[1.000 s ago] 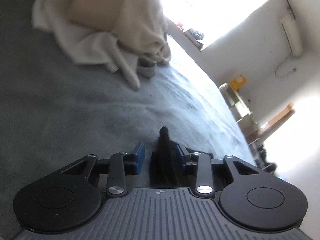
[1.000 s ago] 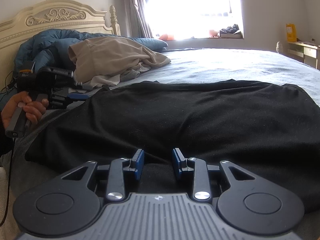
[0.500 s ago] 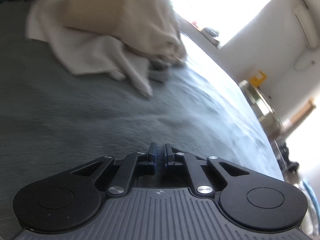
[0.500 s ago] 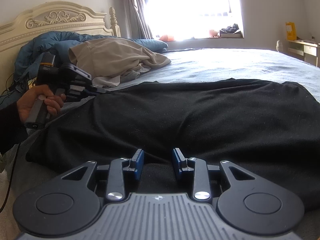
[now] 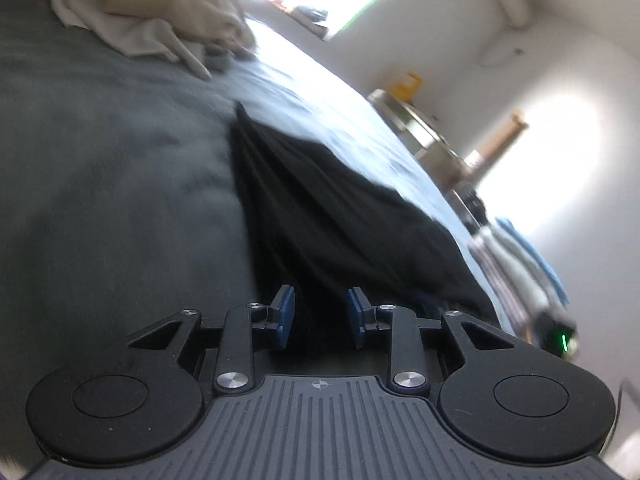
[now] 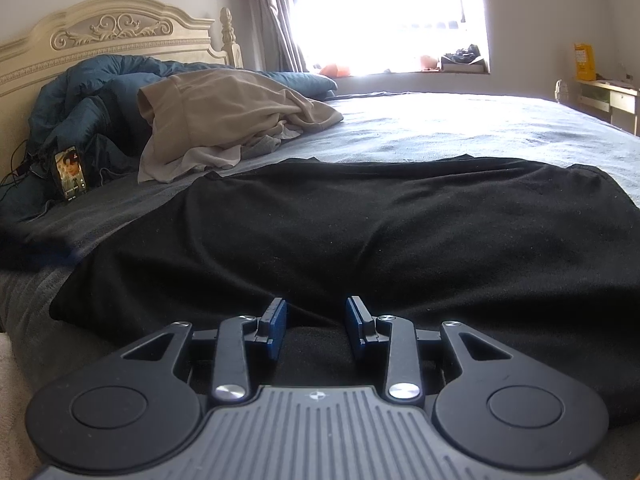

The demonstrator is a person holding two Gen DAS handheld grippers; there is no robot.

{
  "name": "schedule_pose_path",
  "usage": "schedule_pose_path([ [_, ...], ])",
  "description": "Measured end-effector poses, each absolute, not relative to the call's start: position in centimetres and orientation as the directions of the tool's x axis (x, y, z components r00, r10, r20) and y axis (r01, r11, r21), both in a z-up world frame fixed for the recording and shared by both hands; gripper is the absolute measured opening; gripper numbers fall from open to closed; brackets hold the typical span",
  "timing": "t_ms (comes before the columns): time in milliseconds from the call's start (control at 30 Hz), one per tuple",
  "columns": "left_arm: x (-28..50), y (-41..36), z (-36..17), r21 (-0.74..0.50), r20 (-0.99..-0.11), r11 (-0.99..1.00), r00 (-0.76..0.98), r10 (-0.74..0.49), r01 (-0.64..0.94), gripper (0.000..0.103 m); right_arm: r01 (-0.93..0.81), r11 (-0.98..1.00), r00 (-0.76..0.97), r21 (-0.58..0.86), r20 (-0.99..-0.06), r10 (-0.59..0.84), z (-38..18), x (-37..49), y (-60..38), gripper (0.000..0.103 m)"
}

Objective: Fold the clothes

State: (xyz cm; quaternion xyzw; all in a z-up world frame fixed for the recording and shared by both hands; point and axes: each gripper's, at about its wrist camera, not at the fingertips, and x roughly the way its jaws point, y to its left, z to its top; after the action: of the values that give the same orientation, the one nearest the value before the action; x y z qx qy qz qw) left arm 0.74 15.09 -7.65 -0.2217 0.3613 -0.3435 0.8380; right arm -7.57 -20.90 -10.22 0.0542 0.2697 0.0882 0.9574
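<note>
Black fabric fills most of both views: a dark garment (image 6: 380,232) lies spread flat across a grey-blue bed (image 6: 460,128), running from the lower left to the right edge of the right wrist picture. Its near hem sits just ahead of the right gripper (image 6: 316,322), at the bottom centre of that frame, whose blue-padded jaws stand apart with nothing between them, low over the cloth.

From the left wrist, the picture is tilted and a little blurred. The left gripper (image 5: 320,312) is at the bottom centre, its jaws likewise spread wide and holding nothing, with the same black garment (image 5: 332,216) stretching away from between them toward the middle of the frame. Grey bed cover (image 5: 112,184) fills the left side of this picture.

A heap of beige clothes (image 6: 224,120) is bunched in the upper left of the right wrist picture, well apart from the black garment, and the same heap (image 5: 160,12) shows at the top left of the left wrist picture. Behind it lies a rumpled dark blue duvet (image 6: 92,96) against a cream carved headboard (image 6: 108,36). A phone (image 6: 71,173) with a lit screen stands propped at the left edge, near the duvet. A bright window (image 6: 384,12) glows at top centre, and a yellow box (image 6: 583,61) sits at the upper right.
</note>
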Motion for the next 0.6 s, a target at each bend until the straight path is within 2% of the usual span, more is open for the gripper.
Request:
schedule_pose_path([
  [200, -1.8, 14.0, -8.9, -0.456, -0.477, 0.737, 0.563, -0.675, 0.498, 0.029, -0.134, 0.983, 0.837, 0.126, -0.517, 0.180, -10.2, -7.6, -20.5, 0.035],
  [333, -3.0, 13.5, -8.6, -0.301, -0.501, 0.774, 0.598, -0.625, 0.556, 0.029, -0.132, 0.985, 0.834, 0.114, -0.523, 0.173, -10.1, -7.5, -20.4, 0.035],
  [567, -3.6, 13.3, -8.9, -0.206, -0.478, 0.787, 0.642, -0.599, 0.581, 0.028, -0.122, 0.988, 0.835, 0.091, -0.529, 0.152, -10.1, -7.5, -19.9, 0.036],
  [600, -3.7, 13.3, -9.0, -0.192, -0.474, 0.789, 0.649, -0.596, 0.584, 0.022, -0.121, 0.989, 0.835, 0.088, -0.529, 0.149, -10.1, -7.5, -19.9, 0.036],
])
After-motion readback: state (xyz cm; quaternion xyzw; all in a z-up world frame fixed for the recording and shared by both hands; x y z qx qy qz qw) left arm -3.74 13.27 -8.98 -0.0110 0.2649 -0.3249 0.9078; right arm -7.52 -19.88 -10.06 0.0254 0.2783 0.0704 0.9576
